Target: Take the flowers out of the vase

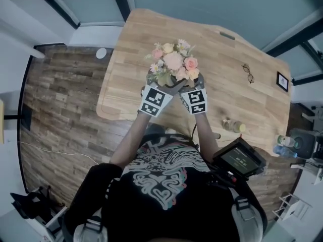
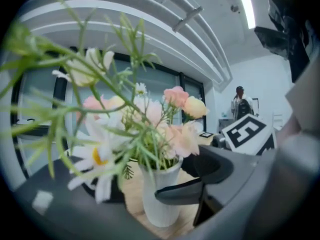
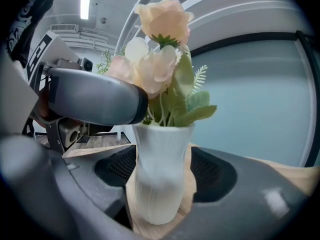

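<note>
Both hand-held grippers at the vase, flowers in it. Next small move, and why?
Probably close the right hand-held gripper on the vase: its jaws stand open with the white body between them, not pressing. That should steady the vase so the left hand-held gripper, also open, can go for the flowers.

In your head view the flowers (image 1: 174,63) hide the vase (image 3: 157,174) beneath them. In your left gripper view the nearest daisy (image 2: 95,159) and green sprigs (image 2: 30,49) are blurred, and the far-off person (image 2: 241,104) is too small to make out.
</note>
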Available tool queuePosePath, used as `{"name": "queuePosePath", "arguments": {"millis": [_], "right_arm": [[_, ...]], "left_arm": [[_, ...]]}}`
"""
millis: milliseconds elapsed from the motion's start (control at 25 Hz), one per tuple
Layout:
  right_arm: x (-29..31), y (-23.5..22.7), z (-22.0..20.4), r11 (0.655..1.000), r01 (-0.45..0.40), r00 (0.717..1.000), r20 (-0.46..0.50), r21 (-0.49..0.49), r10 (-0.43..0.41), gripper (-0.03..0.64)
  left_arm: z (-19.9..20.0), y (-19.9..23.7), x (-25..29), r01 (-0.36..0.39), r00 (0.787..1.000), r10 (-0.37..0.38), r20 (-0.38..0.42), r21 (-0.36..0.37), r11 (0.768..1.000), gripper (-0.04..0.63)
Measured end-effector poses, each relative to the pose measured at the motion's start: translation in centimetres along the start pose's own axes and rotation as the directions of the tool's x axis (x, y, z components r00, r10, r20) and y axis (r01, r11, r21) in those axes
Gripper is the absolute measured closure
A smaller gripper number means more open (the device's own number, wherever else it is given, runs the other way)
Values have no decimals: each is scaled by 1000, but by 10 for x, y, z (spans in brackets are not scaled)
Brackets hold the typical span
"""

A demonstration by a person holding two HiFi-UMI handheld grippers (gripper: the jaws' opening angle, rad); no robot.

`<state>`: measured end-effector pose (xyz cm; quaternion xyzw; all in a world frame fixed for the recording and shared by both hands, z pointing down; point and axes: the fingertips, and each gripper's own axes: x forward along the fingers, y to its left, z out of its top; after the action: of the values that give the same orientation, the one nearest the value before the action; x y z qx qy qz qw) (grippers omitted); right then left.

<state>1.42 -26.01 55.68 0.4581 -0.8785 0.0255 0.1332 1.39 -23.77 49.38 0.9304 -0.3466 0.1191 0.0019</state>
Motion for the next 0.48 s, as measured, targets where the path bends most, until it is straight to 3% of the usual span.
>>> {"name": "queuePosePath", "arguments": {"millis": [200,480], "right_arm": [[5,8,7,998,-40,999,-11,-41,39,282],[9,7,-4,998,-42,999,-13,-37,42,300]], "left_arm": [[5,-3,4,29,1000,-29,-5,20,999,202],[2,9,9,12,1000,-12,-4,-11,1000,209]]}}
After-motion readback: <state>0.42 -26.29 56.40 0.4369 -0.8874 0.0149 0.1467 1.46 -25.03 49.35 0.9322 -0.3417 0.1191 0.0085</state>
